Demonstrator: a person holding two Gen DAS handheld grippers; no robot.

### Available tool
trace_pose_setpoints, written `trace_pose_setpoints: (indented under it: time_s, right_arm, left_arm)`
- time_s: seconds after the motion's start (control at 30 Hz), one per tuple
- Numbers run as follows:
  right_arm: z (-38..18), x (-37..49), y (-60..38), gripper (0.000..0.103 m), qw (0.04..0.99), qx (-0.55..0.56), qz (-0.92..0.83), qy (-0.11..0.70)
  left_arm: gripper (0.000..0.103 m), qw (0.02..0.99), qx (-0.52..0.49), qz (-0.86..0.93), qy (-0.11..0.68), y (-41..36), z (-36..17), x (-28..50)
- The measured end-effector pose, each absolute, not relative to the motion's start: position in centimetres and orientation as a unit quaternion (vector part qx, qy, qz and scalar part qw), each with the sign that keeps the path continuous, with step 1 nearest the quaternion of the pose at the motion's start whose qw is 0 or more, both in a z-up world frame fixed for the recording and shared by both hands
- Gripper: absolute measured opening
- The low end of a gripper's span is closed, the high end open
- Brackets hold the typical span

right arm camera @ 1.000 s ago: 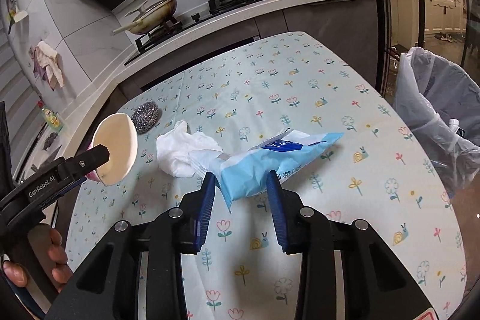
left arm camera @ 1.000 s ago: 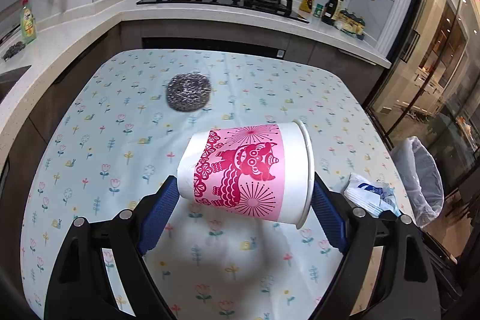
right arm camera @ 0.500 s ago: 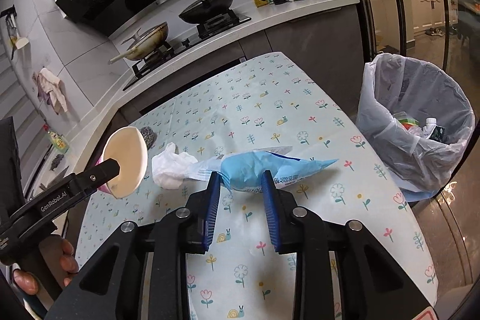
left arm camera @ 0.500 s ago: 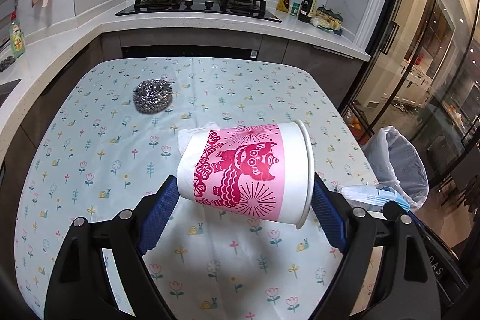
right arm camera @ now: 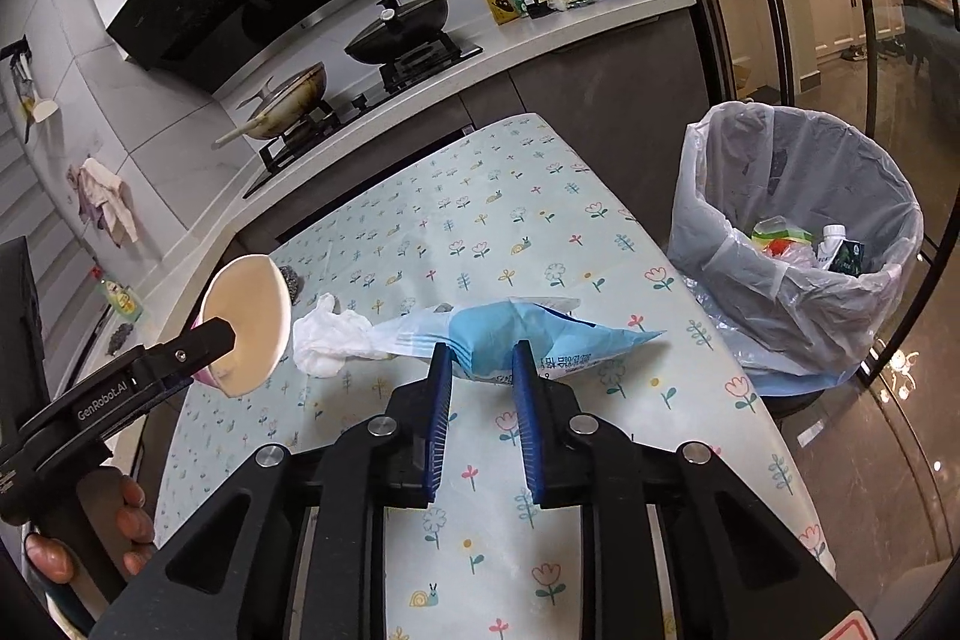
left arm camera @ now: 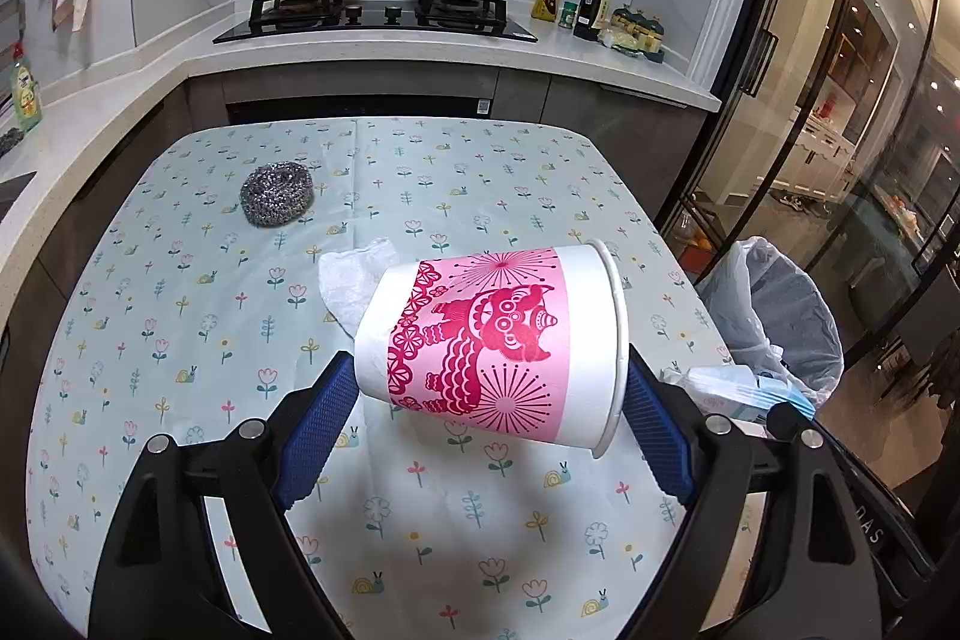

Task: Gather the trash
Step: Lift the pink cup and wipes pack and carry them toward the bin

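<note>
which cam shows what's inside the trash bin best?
Right wrist. It looks down into the lined trash bin, showing a carton and wrappers at the bottom. Left wrist catches only the bin's bag and rim at the frame edge, partly behind the right claw; contents hidden.

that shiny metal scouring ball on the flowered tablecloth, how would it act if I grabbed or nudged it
The silvery steel-wool scouring ball looks like loose coiled wire, so it probably squashes springily under the tongs and weighs little. Its flattened, doughnut-like shape rests flat on the flowered tablecloth, so a nudge would likely slide or snag it rather than roll it.
</note>
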State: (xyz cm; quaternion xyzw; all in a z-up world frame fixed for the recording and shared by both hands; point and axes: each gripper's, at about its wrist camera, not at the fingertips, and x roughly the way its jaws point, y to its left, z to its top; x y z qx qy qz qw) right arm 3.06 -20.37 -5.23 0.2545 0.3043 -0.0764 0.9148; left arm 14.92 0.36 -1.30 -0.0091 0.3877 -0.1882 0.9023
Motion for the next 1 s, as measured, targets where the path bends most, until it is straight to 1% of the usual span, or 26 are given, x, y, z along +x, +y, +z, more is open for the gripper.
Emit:
trace_pose_setpoints:
  time_s: [0.2,0.3,0.33,0.37,0.67,1.0]
  right_arm:
    - [-4.5,2.4,-21.5,0.018,0.918,0.257,-0.079,0.293]
    - [-4.0,2.0,-22.4,0.015,0.919,0.259,-0.08,0.285]
    - [-3.9,1.8,-22.8,0.007,0.92,0.26,-0.081,0.282]
    - [-3.7,1.7,-23.2,0.006,0.919,0.263,-0.083,0.281]
    - [-4.1,1.3,-25.2,0.006,0.917,0.267,-0.082,0.285]
    - [-3.4,0.1,-25.7,0.006,0.92,0.272,-0.072,0.273]
  left_arm:
    - [0.082,0.902,-0.005,-0.196,0.385,-1.0,-0.8,14.6]
    - [0.082,0.902,0.0,-0.202,0.381,-2.0,-0.4,14.4]
    - [0.082,0.902,0.002,-0.204,0.38,-2.5,-0.3,14.3]
    - [0.082,0.902,0.004,-0.206,0.379,-2.9,-0.2,14.3]
    - [0.082,0.897,0.014,-0.224,0.382,-6.5,-0.4,13.8]
    - [0.082,0.898,0.009,-0.214,0.385,-6.3,-0.5,13.8]
